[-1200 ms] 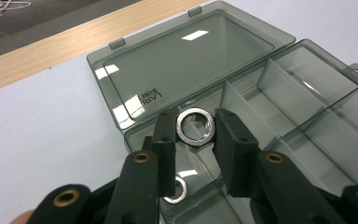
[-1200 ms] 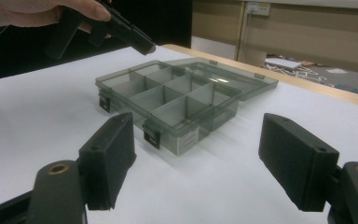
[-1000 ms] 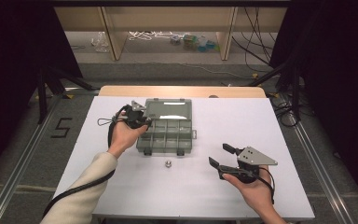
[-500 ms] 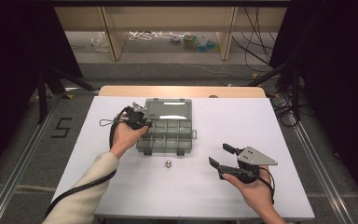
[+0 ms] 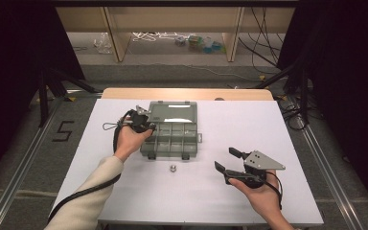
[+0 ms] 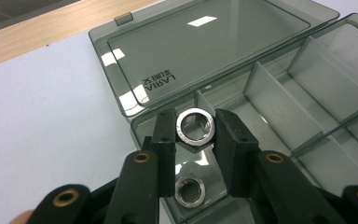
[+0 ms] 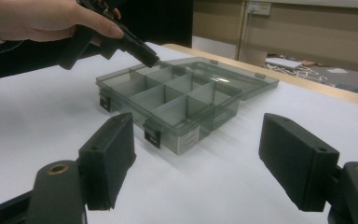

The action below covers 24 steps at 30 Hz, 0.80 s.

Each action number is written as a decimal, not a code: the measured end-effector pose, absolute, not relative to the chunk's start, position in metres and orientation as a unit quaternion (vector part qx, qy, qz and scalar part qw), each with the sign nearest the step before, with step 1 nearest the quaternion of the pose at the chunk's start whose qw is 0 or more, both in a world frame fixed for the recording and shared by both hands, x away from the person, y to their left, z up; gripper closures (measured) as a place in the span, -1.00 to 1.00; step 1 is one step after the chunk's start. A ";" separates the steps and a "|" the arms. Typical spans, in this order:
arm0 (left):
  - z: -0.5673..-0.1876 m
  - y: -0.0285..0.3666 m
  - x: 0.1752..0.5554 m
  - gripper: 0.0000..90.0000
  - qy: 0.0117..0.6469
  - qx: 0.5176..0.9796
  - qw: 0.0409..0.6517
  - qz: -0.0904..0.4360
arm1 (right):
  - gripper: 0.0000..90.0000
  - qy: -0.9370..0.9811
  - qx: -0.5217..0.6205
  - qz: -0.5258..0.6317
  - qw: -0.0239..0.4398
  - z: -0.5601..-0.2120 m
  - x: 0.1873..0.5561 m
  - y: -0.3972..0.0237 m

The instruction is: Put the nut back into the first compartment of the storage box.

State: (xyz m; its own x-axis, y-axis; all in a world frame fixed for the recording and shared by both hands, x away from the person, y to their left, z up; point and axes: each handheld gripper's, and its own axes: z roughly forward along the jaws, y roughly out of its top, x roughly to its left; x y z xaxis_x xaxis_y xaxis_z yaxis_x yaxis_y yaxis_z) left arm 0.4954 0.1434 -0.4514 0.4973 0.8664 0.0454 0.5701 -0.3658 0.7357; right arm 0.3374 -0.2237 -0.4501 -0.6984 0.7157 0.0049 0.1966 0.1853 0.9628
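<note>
A smoky clear compartment box lies open on the white table, its lid folded flat behind it. My left gripper is shut on a silver hex nut, held just above the box's near-left corner compartment. A second nut lies in that compartment below. In the high view the left gripper hangs over the box's left edge. A third nut rests on the table in front of the box. My right gripper stands open with nothing between its jaws, right of that nut; the right gripper view looks across to the box.
The white table has a wooden strip along its far edge. Beyond it, shelving and loose cables sit on the floor. The left gripper's cable loops on the table left of the box.
</note>
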 end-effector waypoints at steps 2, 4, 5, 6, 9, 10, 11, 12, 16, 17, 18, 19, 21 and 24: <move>-0.453 0.143 0.496 0.56 0.453 0.796 0.338 0.217 | -0.39 0.734 0.312 0.557 0.232 -0.450 0.337 -0.224; -0.454 0.144 0.496 0.56 0.454 0.796 0.337 0.216 | -0.39 0.734 0.311 0.557 0.232 -0.450 0.337 -0.224; -0.454 0.143 0.496 0.56 0.454 0.797 0.335 0.216 | -0.39 0.735 0.314 0.556 0.229 -0.450 0.337 -0.223; -0.454 0.143 0.497 0.56 0.455 0.797 0.334 0.215 | -0.39 0.736 0.319 0.553 0.224 -0.450 0.336 -0.223; -0.456 0.143 0.497 0.56 0.456 0.795 0.336 0.216 | -0.39 0.733 0.312 0.557 0.233 -0.450 0.337 -0.224; -0.456 0.143 0.497 0.56 0.456 0.795 0.336 0.217 | -0.39 0.733 0.312 0.557 0.233 -0.450 0.337 -0.224; -0.456 0.143 0.497 0.56 0.457 0.795 0.335 0.217 | -0.39 0.734 0.311 0.557 0.233 -0.450 0.337 -0.224; -0.457 0.143 0.497 0.56 0.457 0.795 0.333 0.218 | -0.39 0.737 0.317 0.552 0.228 -0.449 0.336 -0.224; -0.459 0.142 0.498 0.56 0.455 0.798 0.330 0.217 | -0.39 0.736 0.312 0.554 0.233 -0.450 0.337 -0.224; -0.459 0.142 0.498 0.56 0.455 0.798 0.331 0.216 | -0.39 0.736 0.315 0.553 0.228 -0.450 0.336 -0.224; -0.459 0.142 0.498 0.56 0.456 0.797 0.331 0.215 | -0.39 0.736 0.313 0.553 0.233 -0.450 0.337 -0.224; -0.459 0.142 0.498 0.56 0.456 0.797 0.331 0.216 | -0.39 0.736 0.313 0.553 0.233 -0.450 0.337 -0.224; -0.459 0.142 0.498 0.55 0.455 0.799 0.331 0.213 | -0.39 0.737 0.318 0.552 0.224 -0.449 0.335 -0.223; -0.459 0.143 0.497 0.43 0.451 0.800 0.336 0.210 | -0.39 0.738 0.317 0.553 0.224 -0.449 0.335 -0.223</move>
